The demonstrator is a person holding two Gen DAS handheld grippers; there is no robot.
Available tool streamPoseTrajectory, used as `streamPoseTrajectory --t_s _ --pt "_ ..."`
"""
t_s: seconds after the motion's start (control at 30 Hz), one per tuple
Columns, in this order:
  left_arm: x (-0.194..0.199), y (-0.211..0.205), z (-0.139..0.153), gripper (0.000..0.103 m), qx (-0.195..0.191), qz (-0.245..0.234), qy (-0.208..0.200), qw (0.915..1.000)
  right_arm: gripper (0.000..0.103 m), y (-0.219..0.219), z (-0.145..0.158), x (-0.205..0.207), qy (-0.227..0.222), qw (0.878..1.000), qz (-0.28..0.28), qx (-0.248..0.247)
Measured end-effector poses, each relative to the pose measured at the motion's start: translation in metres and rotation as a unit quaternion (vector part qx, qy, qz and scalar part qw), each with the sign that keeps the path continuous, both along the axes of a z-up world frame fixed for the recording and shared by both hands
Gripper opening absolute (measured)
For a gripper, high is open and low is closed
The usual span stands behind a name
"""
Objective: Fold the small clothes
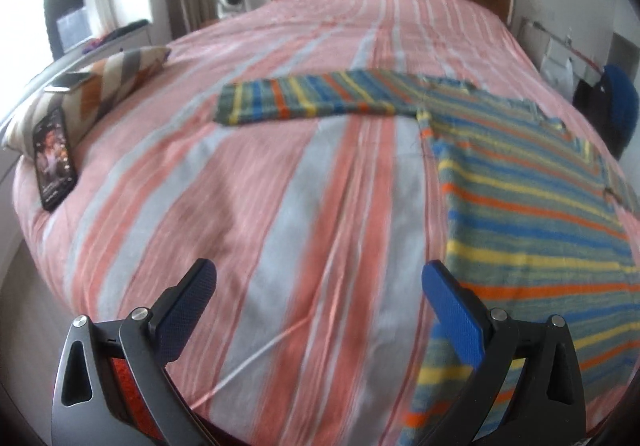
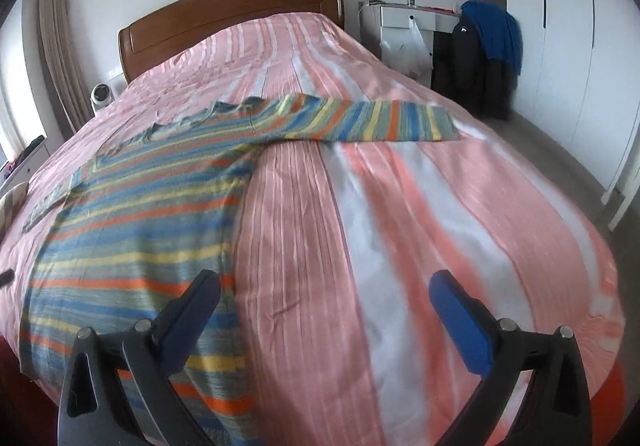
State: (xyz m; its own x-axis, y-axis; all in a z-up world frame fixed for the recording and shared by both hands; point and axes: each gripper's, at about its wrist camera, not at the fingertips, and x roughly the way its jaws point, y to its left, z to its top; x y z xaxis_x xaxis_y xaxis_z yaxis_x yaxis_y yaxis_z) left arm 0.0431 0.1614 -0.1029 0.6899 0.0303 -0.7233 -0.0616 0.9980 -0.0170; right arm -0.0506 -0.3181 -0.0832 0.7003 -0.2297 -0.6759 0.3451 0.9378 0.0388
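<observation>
Sweater: a striped knit sweater (image 1: 532, 205) in blue, yellow, orange and grey-green is laid out flat on the bed, body running toward the foot edge, hem hanging right at that edge.
Sleeves: one sleeve (image 1: 304, 101) is stretched straight out sideways across the cover in the left wrist view; the other sleeve (image 2: 384, 121) is spread the opposite way in the right wrist view. Both are seen lying flat, no folds made yet.
Left gripper: the left gripper (image 1: 320, 278) is held spread wide apart above the bedspread, nothing between the blue pads; its right finger (image 1: 456, 318) is seen over the sweater's edge, whether it touches can't be told.
Right gripper: the right gripper (image 2: 326, 286) is likewise splayed wide and empty, its left finger (image 2: 188, 322) over the sweater's side edge, the rest over bare cover.
Bed: a pink-and-grey striped bedspread (image 1: 248, 181) is spread over the whole mattress, with a brown wooden headboard (image 2: 224, 17) at the far end.
Side stuff: a zigzag-patterned pillow (image 1: 100, 85) is parked at the bed's edge with a lit phone (image 1: 54, 157) propped against it.
Background: a blue garment (image 2: 496, 29) is draped over dark clothes beside the white wardrobe (image 2: 568, 25).
</observation>
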Motion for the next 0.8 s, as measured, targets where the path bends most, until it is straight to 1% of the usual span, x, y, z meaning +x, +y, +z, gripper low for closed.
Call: streamPoseTrajectory --t_s 0.07,0.2,0.3,0.4,0.53,0.67,0.8 --pt "0.002 0.003 -0.002 0.102 -0.001 0.017 0.000 0.9999 0.103 0.002 -0.003 0.001 -0.006 1.000 0.011 -0.004" --pt "0.010 0.004 -0.013 0.102 -0.017 0.023 0.027 0.9992 0.103 0.011 -0.005 -0.001 -0.010 0.999 0.048 -0.006" --pt "0.014 0.002 -0.023 0.102 -0.023 0.014 0.051 0.9983 0.103 0.015 -0.010 -0.001 -0.006 0.997 0.069 -0.019" --pt "0.020 0.000 -0.037 0.103 -0.021 0.004 0.082 0.9964 0.103 0.013 -0.012 0.002 -0.005 0.998 0.068 -0.005" --pt "0.018 -0.002 -0.040 0.103 -0.018 0.003 0.078 0.9968 0.103 0.007 -0.014 0.006 -0.006 0.998 0.059 0.003" --pt "0.016 0.002 -0.044 0.103 -0.035 0.002 0.067 0.9971 0.103 0.006 -0.018 0.006 0.002 0.998 0.057 0.005" --pt "0.015 -0.001 -0.044 0.103 -0.018 -0.014 0.072 0.9971 0.103 0.006 -0.018 0.007 0.003 0.998 0.055 0.008"
